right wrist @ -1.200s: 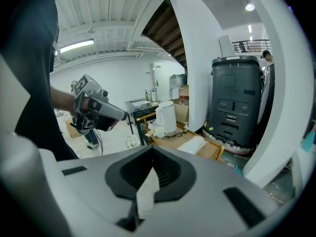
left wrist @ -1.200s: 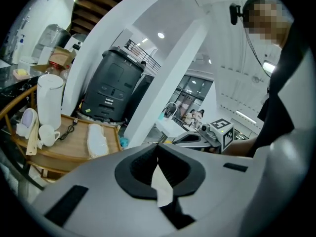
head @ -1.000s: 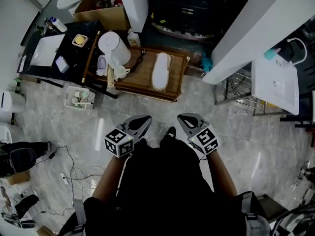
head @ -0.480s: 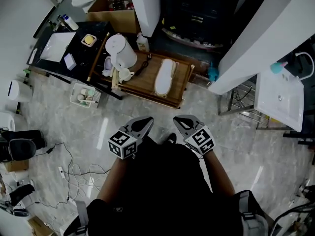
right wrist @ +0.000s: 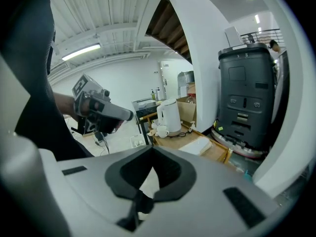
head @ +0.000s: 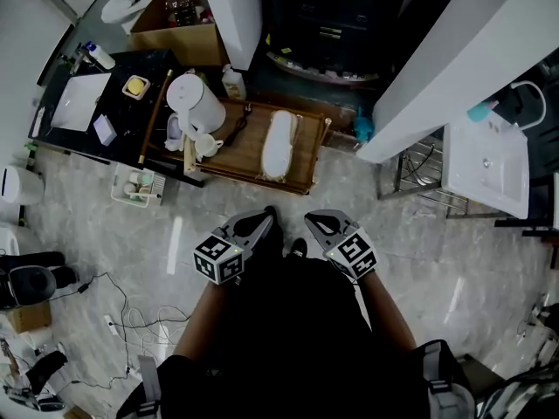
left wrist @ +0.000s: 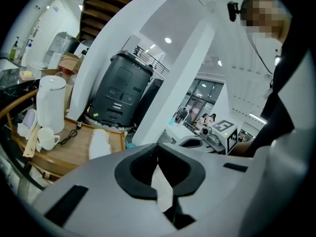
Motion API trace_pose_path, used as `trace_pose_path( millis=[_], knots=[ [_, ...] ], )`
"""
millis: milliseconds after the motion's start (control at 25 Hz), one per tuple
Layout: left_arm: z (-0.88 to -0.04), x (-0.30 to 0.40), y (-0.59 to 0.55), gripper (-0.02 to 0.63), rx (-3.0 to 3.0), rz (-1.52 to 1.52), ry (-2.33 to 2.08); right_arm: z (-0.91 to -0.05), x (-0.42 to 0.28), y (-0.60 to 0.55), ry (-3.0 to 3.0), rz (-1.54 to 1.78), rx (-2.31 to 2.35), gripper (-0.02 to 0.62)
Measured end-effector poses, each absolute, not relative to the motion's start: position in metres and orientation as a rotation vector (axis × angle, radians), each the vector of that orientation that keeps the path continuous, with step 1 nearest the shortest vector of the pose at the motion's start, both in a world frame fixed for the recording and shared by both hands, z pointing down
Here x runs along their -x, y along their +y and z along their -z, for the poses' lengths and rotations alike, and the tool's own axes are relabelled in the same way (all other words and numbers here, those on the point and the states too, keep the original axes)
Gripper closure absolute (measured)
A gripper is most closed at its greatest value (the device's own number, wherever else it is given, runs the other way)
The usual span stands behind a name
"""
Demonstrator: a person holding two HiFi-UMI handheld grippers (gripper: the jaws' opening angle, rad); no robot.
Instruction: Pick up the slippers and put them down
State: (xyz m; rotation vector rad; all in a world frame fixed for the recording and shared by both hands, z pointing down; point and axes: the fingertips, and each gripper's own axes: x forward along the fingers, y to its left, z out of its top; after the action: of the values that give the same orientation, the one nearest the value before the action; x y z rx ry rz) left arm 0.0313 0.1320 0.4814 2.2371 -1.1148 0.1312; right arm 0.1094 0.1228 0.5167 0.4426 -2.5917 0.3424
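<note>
White slipper (head: pixel 279 145) lies on wooden table (head: pixel 246 153) (kettle (head: pixel 192 99) there too)

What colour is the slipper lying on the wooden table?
White. The slipper shows best in the head view.

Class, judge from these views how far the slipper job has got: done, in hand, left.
Done: nothing; the slippers lie on the wooden table. In hand: nothing; left claw and right claw are shut, empty, short of the table. Left: reach, grip, lift, put down.
</note>
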Motion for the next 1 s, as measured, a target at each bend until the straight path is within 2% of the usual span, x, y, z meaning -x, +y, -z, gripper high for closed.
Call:
trace_pose_path(
  millis=[1000],
  knots=[
    [-0.534, 0.023, 0.008, 0.595, -2.299, -0.272, -0.713, -0.54, -0.044, 0.025, -2.485, -0.535, -0.705, 0.588]
  ],
)
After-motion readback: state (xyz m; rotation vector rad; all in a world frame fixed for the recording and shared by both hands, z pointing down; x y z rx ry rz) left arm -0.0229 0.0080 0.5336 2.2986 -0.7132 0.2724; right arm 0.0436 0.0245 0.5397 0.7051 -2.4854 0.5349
